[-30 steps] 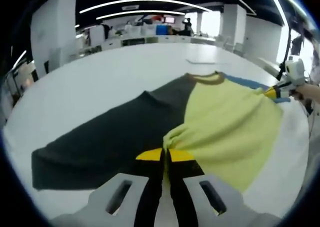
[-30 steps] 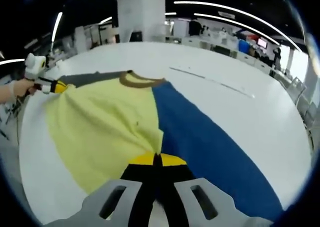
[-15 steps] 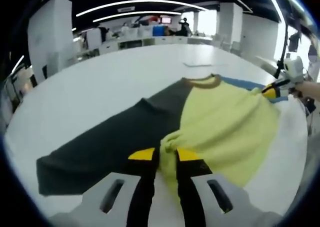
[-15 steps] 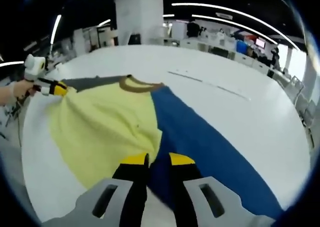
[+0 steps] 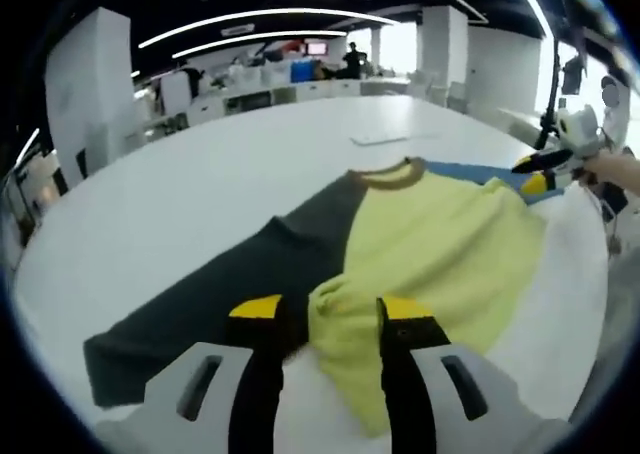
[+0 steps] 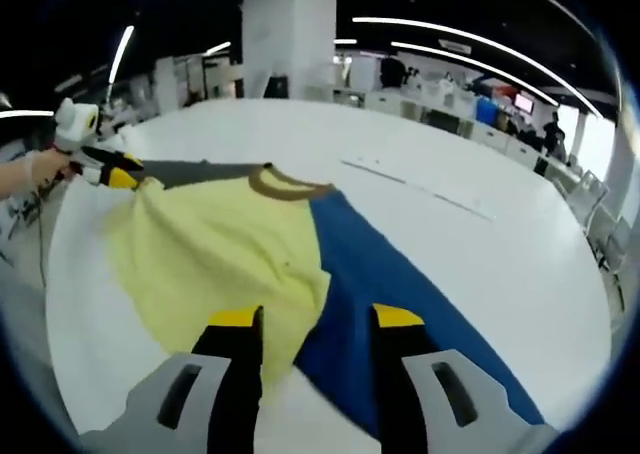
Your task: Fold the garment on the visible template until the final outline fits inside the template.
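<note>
- Garment (image 5: pixel 420 244): a long-sleeved top lying flat on the white table (image 5: pixel 200 174), with a yellow body, a brown collar (image 5: pixel 388 177) pointing toward the far edge, a dark grey sleeve (image 5: pixel 220 294) running toward the table's left side, and a blue sleeve (image 6: pixel 400 294) running toward its right side.
- Left gripper (image 5: pixel 325 319): jaws spread wide and holding nothing; a rumpled fold of yellow hem lies between the yellow-tipped fingers, where the grey sleeve meets the body.
- Right gripper (image 6: pixel 315 324): jaws likewise wide apart and empty, standing over the seam between the yellow body and the blue sleeve near the hem.
- Template: no outline can be made out on the table; a faint line (image 6: pixel 420 189) beyond the collar is all that shows.
- Step in hand, as judged: the cloth has been let go and a fresh grip is wanted for the first fold.
- Doing it well: smooth the bunched hem first, then pinch each sleeve at a single layer and carry it across the body, keeping the collar from shifting and the fold lines parallel.
</note>
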